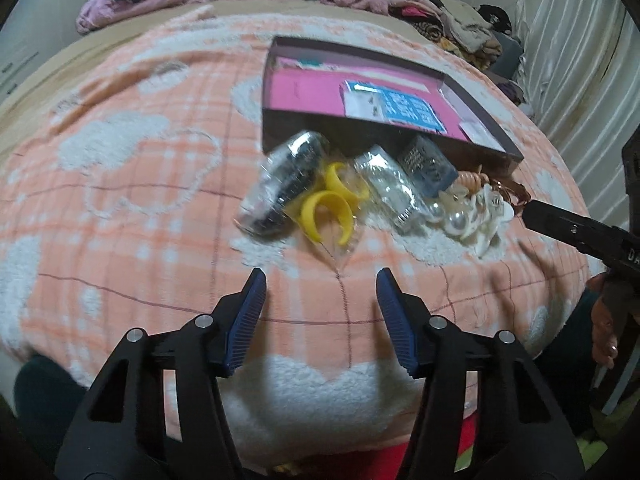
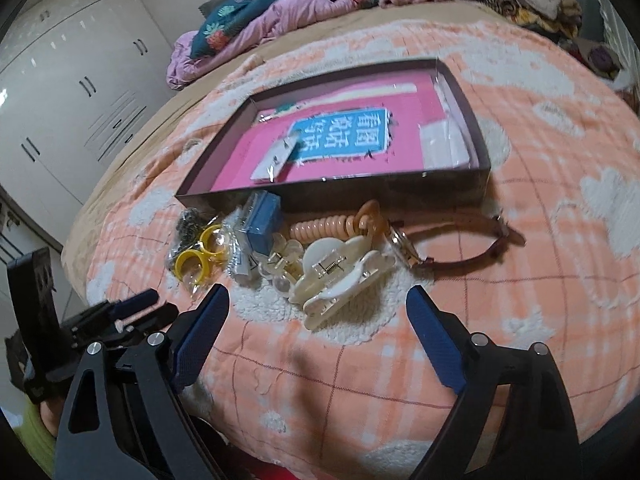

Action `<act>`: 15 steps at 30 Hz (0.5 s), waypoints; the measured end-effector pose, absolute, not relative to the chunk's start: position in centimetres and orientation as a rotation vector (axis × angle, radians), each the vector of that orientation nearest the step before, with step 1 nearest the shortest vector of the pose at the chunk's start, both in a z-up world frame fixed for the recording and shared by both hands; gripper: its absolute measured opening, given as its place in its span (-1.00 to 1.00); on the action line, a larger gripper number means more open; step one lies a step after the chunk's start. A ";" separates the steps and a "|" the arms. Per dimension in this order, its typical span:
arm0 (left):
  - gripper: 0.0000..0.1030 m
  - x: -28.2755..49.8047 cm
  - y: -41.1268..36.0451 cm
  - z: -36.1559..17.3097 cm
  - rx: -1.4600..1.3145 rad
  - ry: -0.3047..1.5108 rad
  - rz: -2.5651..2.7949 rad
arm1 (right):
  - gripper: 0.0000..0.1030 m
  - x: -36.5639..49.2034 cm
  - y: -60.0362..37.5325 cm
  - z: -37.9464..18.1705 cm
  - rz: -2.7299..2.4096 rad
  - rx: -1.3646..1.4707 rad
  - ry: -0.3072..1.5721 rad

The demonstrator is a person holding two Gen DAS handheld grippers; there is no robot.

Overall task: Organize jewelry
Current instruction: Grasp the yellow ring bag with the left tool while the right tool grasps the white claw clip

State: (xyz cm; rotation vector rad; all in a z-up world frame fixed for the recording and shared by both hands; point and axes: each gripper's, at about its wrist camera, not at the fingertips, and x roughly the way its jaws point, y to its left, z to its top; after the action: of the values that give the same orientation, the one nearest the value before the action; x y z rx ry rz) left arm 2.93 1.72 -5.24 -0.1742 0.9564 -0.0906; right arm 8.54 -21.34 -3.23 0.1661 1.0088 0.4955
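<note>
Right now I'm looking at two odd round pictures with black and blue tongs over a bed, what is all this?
Those tongs are hand-held grippers, one in each of a person's hands, each with a wide-angle camera looking along its jaws. One picture is from the left gripper, the other from the right gripper. Both stand open and hold nothing.

They hover over a peach checked blanket. On it sits a shallow dark box lined in pink with a blue card inside. In front of it lies a heap of jewelry: yellow rings in a clear bag, a white hair claw, a coiled peach band, a brown-strapped watch and pearly beads.
</note>
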 end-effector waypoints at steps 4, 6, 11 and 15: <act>-0.05 3.6 1.7 -5.9 -0.201 0.962 -0.101 | 0.70 9.6 -21.7 -4.7 0.461 0.244 1.064; -0.05 4.0 1.7 -6.1 -0.218 0.959 -0.104 | 0.70 10.0 -21.9 -5.2 0.449 0.284 1.085; -0.05 5.2 1.8 -6.4 -0.265 0.955 -0.116 | 0.66 11.3 -22.1 -6.1 0.434 0.377 1.120; -0.05 6.0 2.0 -6.6 -0.299 0.950 -0.118 | 0.40 12.1 -22.1 -6.6 0.425 0.419 1.124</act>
State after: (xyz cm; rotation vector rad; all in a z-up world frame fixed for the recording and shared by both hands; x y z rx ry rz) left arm 5.98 1.99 -6.56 -0.2989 0.9502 -0.1184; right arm 12.13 -22.11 -6.65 0.4193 1.1243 0.4254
